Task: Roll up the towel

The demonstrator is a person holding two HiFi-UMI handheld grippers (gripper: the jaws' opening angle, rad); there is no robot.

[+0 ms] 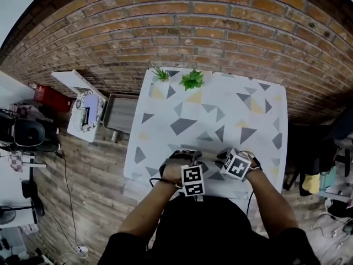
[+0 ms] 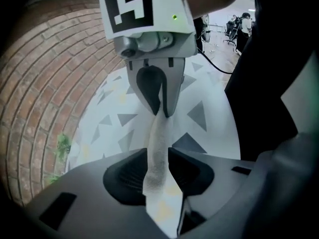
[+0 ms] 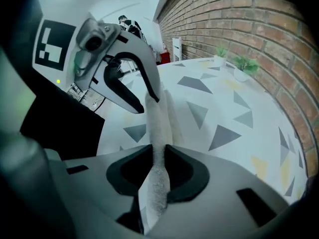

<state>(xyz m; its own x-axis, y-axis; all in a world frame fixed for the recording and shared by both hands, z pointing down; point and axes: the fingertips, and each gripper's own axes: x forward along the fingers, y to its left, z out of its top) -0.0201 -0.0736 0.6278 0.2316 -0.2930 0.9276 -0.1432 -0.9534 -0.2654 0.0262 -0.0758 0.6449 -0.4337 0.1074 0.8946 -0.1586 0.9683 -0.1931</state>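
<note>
My left gripper point(image 2: 155, 163) and right gripper point(image 3: 158, 156) are both closed narrow on the near edge of the towel point(image 1: 209, 115). The raised fold point(image 2: 158, 133) runs lengthwise from one gripper to the other, along the side nearest me. The rest lies spread flat toward the brick wall point(image 1: 220, 32).

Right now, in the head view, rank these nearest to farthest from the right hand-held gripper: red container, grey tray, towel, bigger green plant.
1. Towel: pinched in the right hand-held gripper.
2. Bigger green plant: at the towel's far edge.
3. Grey tray: off the towel's left side.
4. Red container: far left.
</note>
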